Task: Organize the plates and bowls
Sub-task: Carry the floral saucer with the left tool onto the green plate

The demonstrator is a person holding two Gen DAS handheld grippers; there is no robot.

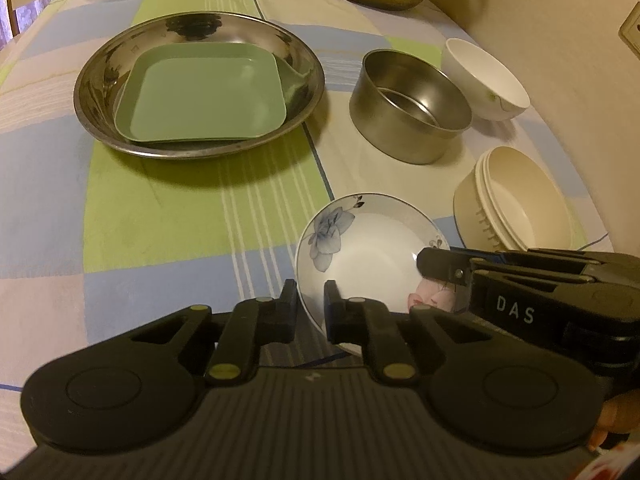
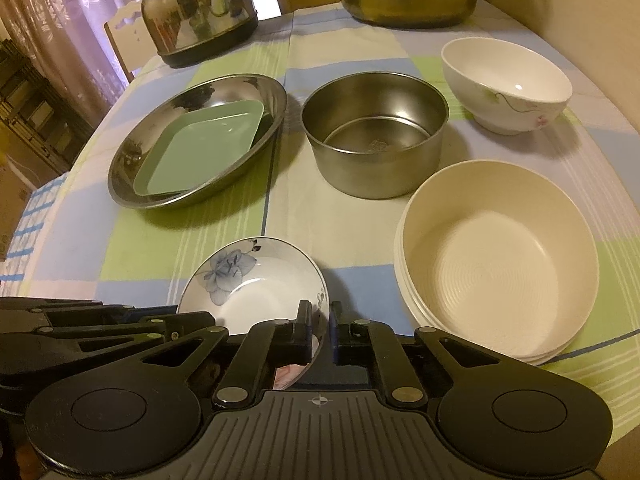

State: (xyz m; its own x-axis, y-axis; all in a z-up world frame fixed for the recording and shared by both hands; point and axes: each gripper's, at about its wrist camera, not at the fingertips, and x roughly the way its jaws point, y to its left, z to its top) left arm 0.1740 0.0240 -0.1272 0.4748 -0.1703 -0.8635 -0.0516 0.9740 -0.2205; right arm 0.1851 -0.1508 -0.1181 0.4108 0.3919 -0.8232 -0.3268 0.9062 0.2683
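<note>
The small white porcelain plate with a blue flower painted inside (image 1: pixel 362 248) sits near the front edge of the desk with the checked pastel cloth (image 1: pixel 160 216), and both tongs have it. The left tongs (image 1: pixel 310 314) are pinched narrow on its near-left rim, one pad inside and one outside. The right tongs (image 2: pixel 320 332) are clamped the same way on its right rim.

Since the rim is thin and glazed, the grip looks slippery. The lift is best done with both hands rising together and level, so that neither side twists the plate or lets it slide out of the pads. The likely home is the plate stack, where a square pale green plastic plate (image 1: pixel 204 94) already lies inside the wide round steel dish (image 1: pixel 100 92) further back on the left. Carry it low, clear the steel rim, then lower it flat onto the green one before letting go.

The bowls stand to the right: a straight-sided steel bowl (image 2: pixel 374 136), a white bowl with a small floral sprig (image 2: pixel 506 86) behind it, and nested cream plastic bowls (image 2: pixel 500 260) just beside the flowered plate. Keep the right elbow from brushing those.
</note>
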